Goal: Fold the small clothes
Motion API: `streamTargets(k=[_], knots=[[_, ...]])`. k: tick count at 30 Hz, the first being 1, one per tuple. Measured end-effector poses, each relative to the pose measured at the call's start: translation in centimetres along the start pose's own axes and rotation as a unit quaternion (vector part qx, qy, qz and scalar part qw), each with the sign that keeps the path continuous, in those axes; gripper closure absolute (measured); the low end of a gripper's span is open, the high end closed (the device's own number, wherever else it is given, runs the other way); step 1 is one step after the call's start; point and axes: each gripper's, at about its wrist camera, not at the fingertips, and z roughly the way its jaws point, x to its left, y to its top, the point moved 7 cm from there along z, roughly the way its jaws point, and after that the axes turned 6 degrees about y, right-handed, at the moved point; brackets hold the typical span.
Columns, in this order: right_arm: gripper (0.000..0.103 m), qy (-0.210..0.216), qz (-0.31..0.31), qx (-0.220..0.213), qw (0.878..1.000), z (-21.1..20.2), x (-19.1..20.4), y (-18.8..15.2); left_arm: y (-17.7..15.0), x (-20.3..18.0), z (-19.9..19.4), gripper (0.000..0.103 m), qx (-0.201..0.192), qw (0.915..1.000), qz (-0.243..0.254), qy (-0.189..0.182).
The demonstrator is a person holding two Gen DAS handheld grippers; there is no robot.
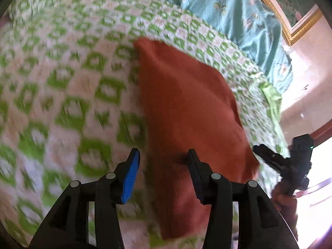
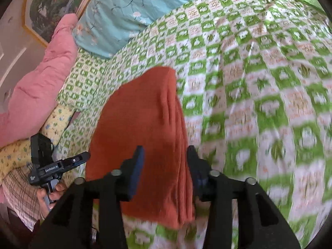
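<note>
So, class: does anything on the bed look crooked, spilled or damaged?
Nothing stands out. The folded rust-orange cloth lies flat on the green checked bedspread, with no visible spill or tear. Both views are blurred, so fine detail is unclear.

We see the folded cloth (image 1: pixel 186 108) lying flat on the bed sheet (image 1: pixel 62 83). Our left tool (image 1: pixel 164 157) hangs over its near left edge, our right tool (image 2: pixel 165 155) over its near right edge, apart from it. Behind the cloth a quilt (image 2: pixel 116 10) lies across the bed, with a framed picture (image 2: pixel 47 2) behind it. A padded blanket (image 2: pixel 37 83) lies left of the cloth.
</note>
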Motion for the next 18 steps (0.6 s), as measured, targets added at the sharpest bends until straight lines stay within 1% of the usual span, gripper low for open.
streamTargets(k=[2,7,9,10,11,12,13,14,16,17,18], knots=[[0.058,0.009,0.004,0.01,1.0,-0.2,0.2,-1.5,-1.5,0.1,-0.2,0.05,0.008,0.9999,-0.005,-0.006],[0.059,0.003,0.008,0.017,1.0,-0.1,-0.2,-3.7,-4.5,0.2,0.6,0.049,0.034,0.9994,-0.004,-0.009],[0.078,0.001,0.005,0.015,1.0,-0.1,-0.2,-4.0,-5.1,0.2,0.8,0.049,0.035,0.9993,-0.005,-0.009],[0.09,-0.001,0.002,0.018,1.0,-0.1,-0.2,-4.1,-5.1,0.0,0.9,0.05,0.034,0.9994,-0.001,-0.006],[0.095,-0.002,0.0,0.018,1.0,-0.1,0.0,-4.1,-5.1,-0.2,0.9,0.054,0.033,0.9994,0.004,-0.002],[0.097,0.002,-0.005,0.015,1.0,-0.3,0.3,-3.9,-5.3,-0.4,0.9,0.058,0.036,0.9993,0.011,-0.001],[0.097,0.006,-0.016,0.007,1.0,-0.8,0.9,-3.7,-5.4,-0.6,1.0,0.064,0.041,0.999,0.016,-0.001],[0.098,0.001,-0.03,0.002,1.0,-1.2,1.3,-3.5,-5.6,-0.7,1.2,0.065,0.045,0.9988,0.018,0.001],[0.098,-0.034,-0.058,0.012,0.998,-1.4,1.2,-3.5,-5.9,-0.8,1.5,0.066,0.047,0.9986,0.022,0.006],[0.098,-0.054,-0.066,0.02,0.996,-1.1,0.6,-3.8,-6.1,-0.8,1.6,0.066,0.047,0.9986,0.023,0.007],[0.098,-0.064,-0.065,0.026,0.996,-0.9,0.0,-4.1,-6.2,-0.8,1.6,0.066,0.046,0.9986,0.023,0.008]])
